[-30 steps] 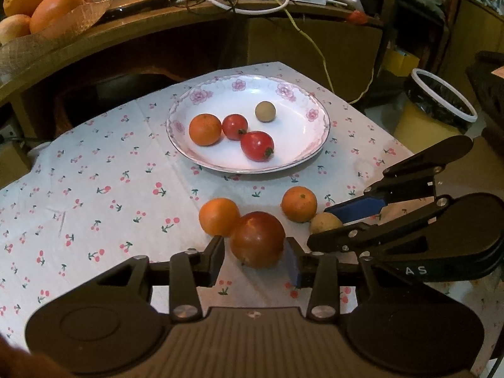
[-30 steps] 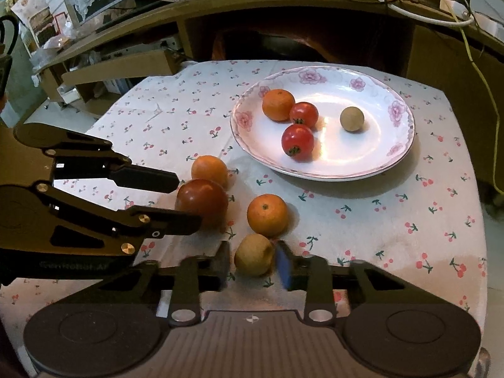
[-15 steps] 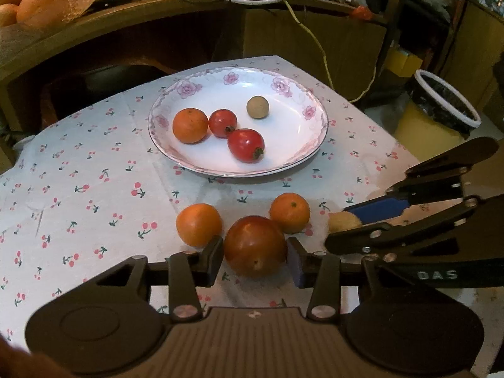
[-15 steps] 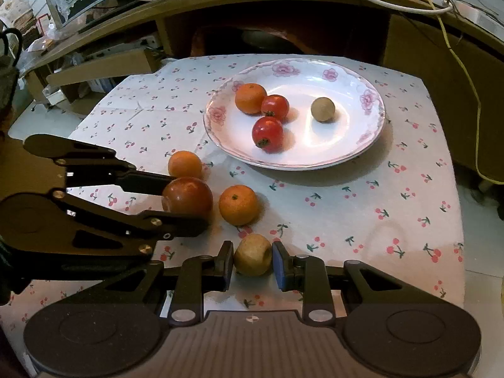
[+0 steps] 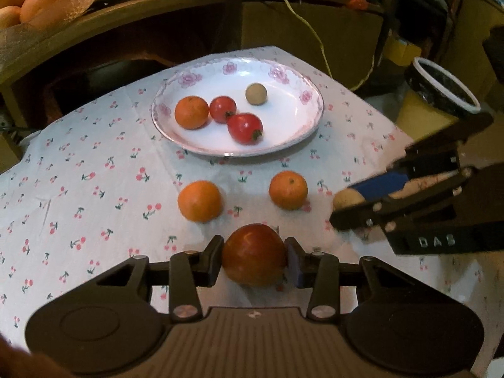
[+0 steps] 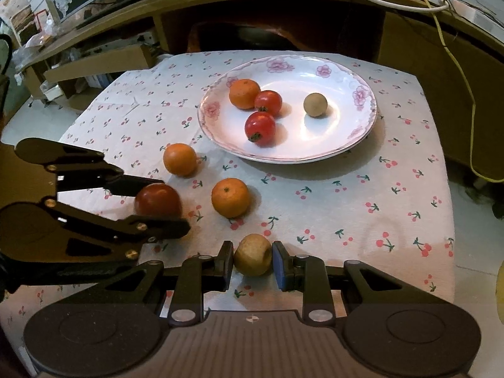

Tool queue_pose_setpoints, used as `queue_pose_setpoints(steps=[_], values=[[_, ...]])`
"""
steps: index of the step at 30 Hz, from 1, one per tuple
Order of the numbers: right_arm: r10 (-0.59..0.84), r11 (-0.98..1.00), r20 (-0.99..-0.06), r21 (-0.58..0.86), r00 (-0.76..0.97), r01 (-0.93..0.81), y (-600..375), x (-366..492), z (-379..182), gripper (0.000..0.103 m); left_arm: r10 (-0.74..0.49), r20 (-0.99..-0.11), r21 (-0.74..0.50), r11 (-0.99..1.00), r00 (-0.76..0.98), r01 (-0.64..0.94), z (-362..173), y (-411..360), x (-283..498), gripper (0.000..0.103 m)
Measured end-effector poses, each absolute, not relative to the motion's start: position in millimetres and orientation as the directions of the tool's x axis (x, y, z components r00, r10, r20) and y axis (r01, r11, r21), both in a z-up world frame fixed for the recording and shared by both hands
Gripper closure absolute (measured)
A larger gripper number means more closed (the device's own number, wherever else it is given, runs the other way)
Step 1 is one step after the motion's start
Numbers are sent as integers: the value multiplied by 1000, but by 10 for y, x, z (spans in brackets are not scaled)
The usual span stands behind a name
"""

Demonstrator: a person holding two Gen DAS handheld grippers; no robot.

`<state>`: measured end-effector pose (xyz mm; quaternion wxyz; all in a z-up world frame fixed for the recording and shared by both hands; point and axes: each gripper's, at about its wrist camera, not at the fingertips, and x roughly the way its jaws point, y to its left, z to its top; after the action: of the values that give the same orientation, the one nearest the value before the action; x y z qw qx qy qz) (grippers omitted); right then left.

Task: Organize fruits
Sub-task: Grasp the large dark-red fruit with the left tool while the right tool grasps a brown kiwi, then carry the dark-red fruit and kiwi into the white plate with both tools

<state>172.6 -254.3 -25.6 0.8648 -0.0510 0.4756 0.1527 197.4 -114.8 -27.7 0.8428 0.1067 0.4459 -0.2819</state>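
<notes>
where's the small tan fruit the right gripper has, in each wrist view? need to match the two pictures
Left wrist view: the tan fruit sits at the right edge, mostly hidden between the right gripper fingers.
Right wrist view: the same fruit is bottom centre, between the fingers.
Shared landmark: the flowered plate, and the loose orange next to the fruit, on the plate side.

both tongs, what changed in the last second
The left tongs closed onto the dark red fruit and drew it back, away from the two loose oranges. The right tongs closed on the small tan fruit and pulled it back too. The oranges on the cloth and the four fruits on the plate stayed put.
</notes>
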Motion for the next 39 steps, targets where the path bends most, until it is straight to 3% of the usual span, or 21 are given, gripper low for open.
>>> queue_pose_setpoints(steps=[4, 10, 16, 31, 34, 39], values=[[209, 946, -838, 43, 504, -321, -2508, 1728, -268, 74, -369, -814, -39, 805, 449, 592, -275, -1167, 1936, 55], [215, 943, -834, 43, 508, -329, -2520, 1719, -270, 73, -369, -821, -40, 799, 436, 600, -312, -1129, 1919, 45], [214, 947, -831, 46, 514, -319, -2522, 1728, -265, 67, -372, -813, -43, 806, 448, 591, -297, -1132, 1945, 44], [214, 946, -835, 47, 507, -321, -2524, 1711, -254, 66, -366, -808, -45, 820, 463, 570, -285, -1096, 1966, 47], [206, 946, -841, 41, 499, -322, -2516, 1712, -251, 76, -375, -803, -58, 823, 464, 566, -264, -1087, 1971, 56], [202, 949, -834, 38, 513, -312, -2526, 1714, -214, 76, -367, -805, -51, 825, 466, 562, -256, -1105, 1971, 57]])
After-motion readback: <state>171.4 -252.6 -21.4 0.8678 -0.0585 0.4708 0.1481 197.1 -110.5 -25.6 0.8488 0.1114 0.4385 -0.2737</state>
